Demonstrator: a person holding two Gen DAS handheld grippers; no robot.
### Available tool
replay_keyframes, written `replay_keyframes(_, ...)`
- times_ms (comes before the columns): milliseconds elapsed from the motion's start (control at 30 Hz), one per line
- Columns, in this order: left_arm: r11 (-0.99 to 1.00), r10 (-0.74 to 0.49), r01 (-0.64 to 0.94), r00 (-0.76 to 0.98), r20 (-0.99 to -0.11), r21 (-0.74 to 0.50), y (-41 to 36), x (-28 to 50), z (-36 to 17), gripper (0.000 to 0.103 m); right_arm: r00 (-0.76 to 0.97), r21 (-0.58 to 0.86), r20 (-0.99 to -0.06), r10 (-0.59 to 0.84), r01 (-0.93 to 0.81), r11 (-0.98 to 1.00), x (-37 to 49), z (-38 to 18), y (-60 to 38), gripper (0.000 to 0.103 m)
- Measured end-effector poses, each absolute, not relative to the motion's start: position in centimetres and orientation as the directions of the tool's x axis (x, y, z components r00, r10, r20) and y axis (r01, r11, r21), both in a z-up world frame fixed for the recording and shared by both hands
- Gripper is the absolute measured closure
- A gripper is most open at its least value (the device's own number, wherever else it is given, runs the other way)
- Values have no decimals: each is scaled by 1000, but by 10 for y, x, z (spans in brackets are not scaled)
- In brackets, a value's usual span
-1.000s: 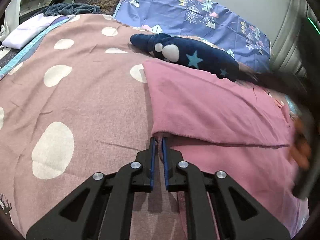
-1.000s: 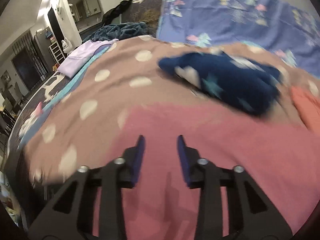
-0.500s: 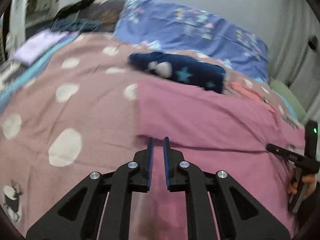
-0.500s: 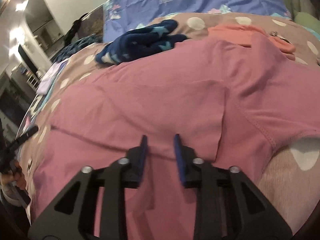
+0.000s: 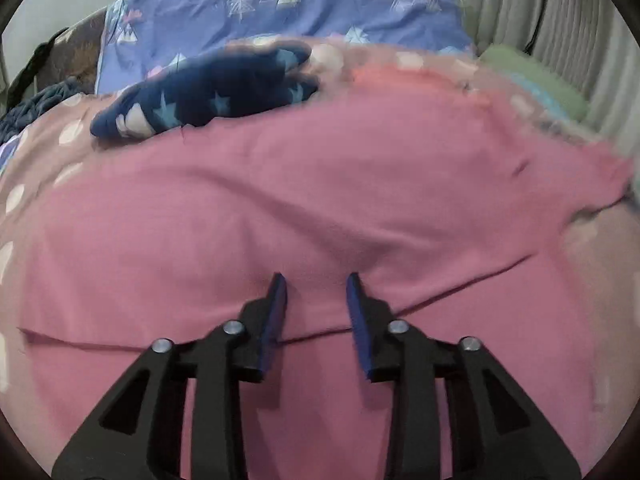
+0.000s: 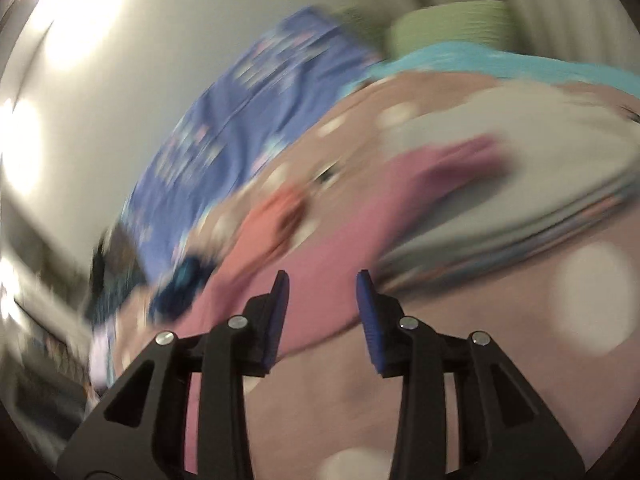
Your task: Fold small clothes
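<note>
A pink garment (image 5: 304,208) lies spread on the bed with one layer folded over; the fold's edge runs across just in front of my left gripper (image 5: 316,280). That gripper is open and empty, hovering above the pink cloth. In the blurred right wrist view the pink garment (image 6: 332,248) lies ahead and to the left. My right gripper (image 6: 322,276) is open and empty, above the garment's edge and the bedspread.
A navy star-print garment (image 5: 208,92) and an orange one (image 5: 400,76) lie beyond the pink cloth. The dotted mauve bedspread (image 6: 520,360), a blue patterned pillow (image 5: 280,4), a green cushion (image 5: 536,80) and a folded grey pile (image 6: 500,168) surround it.
My left gripper has let go of the pink cloth, opened, and moved right over the garment. My right gripper has swung fast to the right, toward the garment's edge, opening wider.
</note>
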State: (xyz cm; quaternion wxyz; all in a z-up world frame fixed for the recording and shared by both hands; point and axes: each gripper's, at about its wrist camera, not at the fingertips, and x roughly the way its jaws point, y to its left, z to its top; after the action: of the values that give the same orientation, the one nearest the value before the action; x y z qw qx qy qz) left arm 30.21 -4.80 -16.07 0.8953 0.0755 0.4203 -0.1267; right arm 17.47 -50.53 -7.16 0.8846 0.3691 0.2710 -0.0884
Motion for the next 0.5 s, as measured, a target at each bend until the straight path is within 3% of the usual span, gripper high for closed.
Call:
replay_keyframes(100,952,-116,290,633,-765,95,-56,295,-159,68,837,683,-547,33,423,595,171,-82,-553,56)
replay_keyframes(167,954,-122,288,632,-766,86,-55,294,-158,68,838,714,-545,30,445,541,174,-88,-566,43)
replay_keyframes(367,957,-153,286,623,-767,41,-50,298,-158,67,802,709,-597,33,507,490,200,-97,-575,39)
replay_keyframes(400,958,-154,285,623,-767,39,-51,298,-157,67,793,696,-609,15,526,489,203,-96,-576,42)
replay_keyframes(433,958,-156,285,624,-766,37,-51,299,-157,67,784,683,-621,-15,550,481,205,-96,-577,60)
replay_keyframes(467,958,-159,285,624,-765,34,-51,299,-157,67,772,662,-634,-49,575,481,206,-96,-579,85)
replay_keyframes(500,958,-163,285,624,-764,29,-50,298,-157,66,765,648,-641,-64,583,490,209,-95,-580,95)
